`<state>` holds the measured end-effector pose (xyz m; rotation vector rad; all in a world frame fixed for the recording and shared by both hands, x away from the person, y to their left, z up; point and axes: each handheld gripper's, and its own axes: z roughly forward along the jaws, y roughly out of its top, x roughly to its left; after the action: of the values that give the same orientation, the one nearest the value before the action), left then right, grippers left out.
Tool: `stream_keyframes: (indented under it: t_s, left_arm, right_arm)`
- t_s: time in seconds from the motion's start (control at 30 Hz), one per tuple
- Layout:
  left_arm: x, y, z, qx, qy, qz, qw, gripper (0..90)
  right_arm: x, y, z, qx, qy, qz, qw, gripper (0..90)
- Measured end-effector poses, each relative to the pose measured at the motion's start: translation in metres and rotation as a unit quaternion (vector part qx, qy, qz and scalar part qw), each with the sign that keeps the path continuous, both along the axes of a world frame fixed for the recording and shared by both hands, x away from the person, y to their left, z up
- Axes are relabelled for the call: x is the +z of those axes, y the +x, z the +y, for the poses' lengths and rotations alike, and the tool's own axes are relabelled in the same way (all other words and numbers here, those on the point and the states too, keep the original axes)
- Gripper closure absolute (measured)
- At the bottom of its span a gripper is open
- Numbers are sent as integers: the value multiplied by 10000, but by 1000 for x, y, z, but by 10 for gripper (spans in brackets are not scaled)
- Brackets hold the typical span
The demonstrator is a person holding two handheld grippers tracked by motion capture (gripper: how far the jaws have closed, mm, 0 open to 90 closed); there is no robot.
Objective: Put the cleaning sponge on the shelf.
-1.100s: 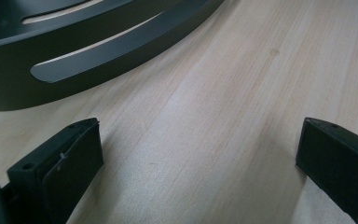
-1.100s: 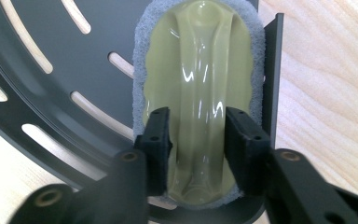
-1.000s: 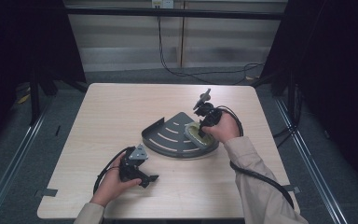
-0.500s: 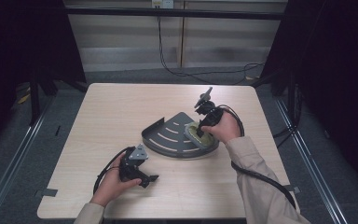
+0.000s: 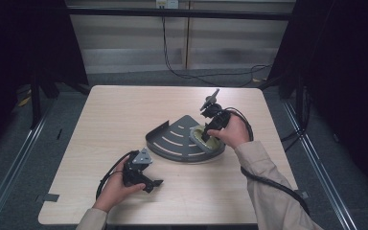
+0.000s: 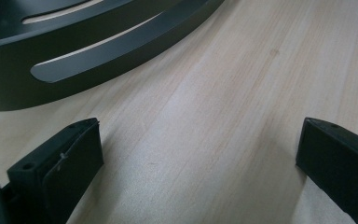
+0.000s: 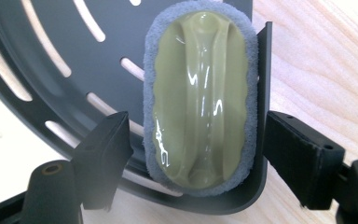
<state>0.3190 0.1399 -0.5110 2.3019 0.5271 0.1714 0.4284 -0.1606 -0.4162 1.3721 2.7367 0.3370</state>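
Sponge [image 7: 204,95], unlabelled, lies in grey rack [image 7: 42,42].

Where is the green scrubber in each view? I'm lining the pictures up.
High view: the scrubber lies right of centre, in the tray, under the right gripper.
Left gripper view: no scrubber; the tray's slotted rim crosses the top left.
Right gripper view: centre, upright oval between the open jaws, against the tray wall.
Shared landmark: the slotted tray.

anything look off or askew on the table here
Nothing stands out. The green scrubbing pad lies flat inside the dark slotted corner tray, tucked against its side wall, and the tray sits level on the table.
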Motion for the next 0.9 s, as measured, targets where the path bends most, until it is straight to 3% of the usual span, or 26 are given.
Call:
stream_keyframes:
  t_s: [0.5,0.9]
  left_arm:
    - [0,0,0,14,20,-6,10000,0]
    - [0,0,0,-4,24,-12,10000,0]
  right_arm:
    - [7,-14,-9,157,50,44,9999,229]
    - [10,-29,-27,273,37,59,9996,201]
